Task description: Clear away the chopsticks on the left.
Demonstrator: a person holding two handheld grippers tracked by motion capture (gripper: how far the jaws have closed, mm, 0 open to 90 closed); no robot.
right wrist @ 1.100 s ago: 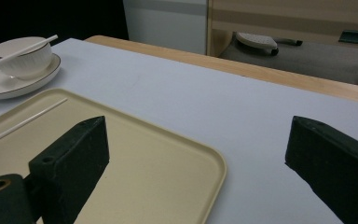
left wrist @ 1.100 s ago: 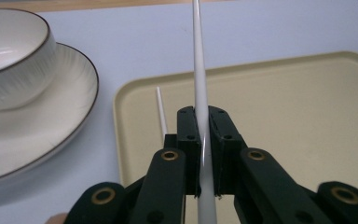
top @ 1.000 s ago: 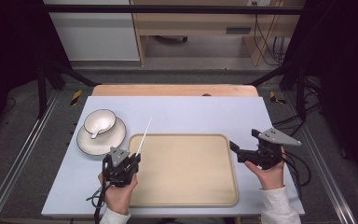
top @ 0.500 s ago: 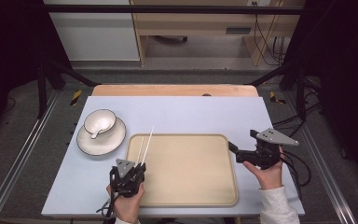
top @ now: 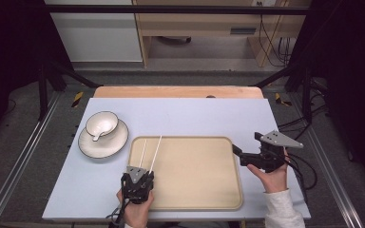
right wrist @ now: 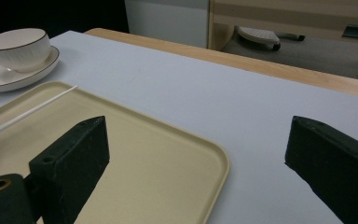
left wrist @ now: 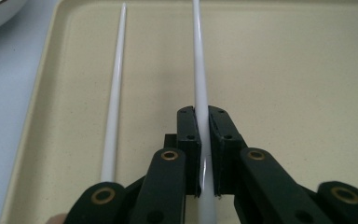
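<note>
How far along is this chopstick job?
One chopstick already lies on the tray. The left tongs are shut on the second chopstick, low over the tray; letting go is what's left. The right tongs wait open at the tray's edge.

Lab recording station, black metal frame (top: 47, 76) around a blue-covered tabletop (top: 190, 114), loose cables (top: 271, 42), bare grey floor (top: 24, 142)
</note>
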